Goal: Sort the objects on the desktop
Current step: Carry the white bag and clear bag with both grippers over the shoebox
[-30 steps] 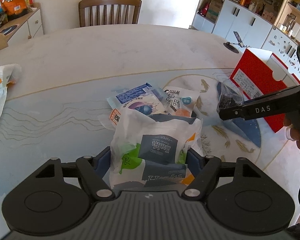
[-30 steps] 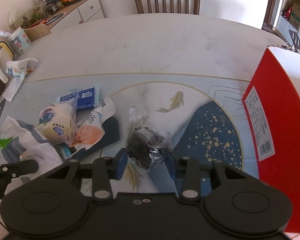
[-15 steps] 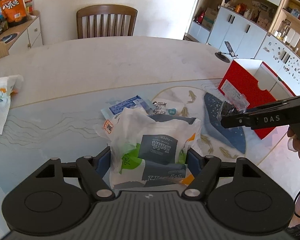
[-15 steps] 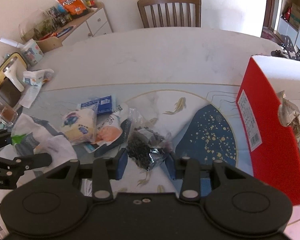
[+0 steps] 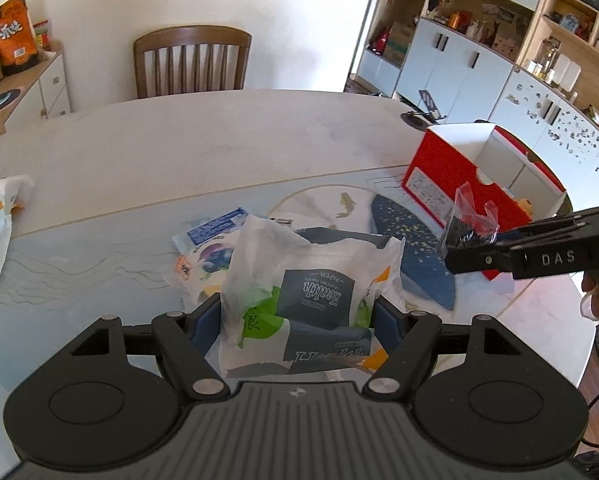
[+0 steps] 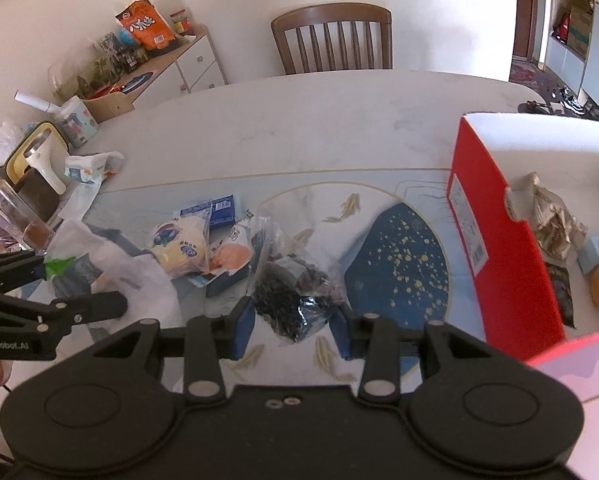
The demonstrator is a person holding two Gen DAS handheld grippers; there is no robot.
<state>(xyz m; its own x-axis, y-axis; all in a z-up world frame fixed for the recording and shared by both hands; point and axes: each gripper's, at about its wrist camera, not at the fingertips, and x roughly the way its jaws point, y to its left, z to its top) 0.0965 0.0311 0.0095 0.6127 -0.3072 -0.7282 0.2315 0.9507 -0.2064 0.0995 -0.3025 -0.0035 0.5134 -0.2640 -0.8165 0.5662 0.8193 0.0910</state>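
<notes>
Both grippers have lifted: right gripper (image 6: 295,326) pinching the dark snack bag (image 6: 289,300), now nearer the red box (image 6: 499,240); left gripper (image 5: 299,320) pinching the tissue pack (image 5: 311,296).

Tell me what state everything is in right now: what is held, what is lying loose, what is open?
Left claw: shut on the white tissue pack, lifted.
Right claw: shut on the clear bag of dark bits, lifted.
Red box: open, some items already inside.
Blue packet: lying flat on the table.
Round bun packet: lying loose on the table.
</notes>
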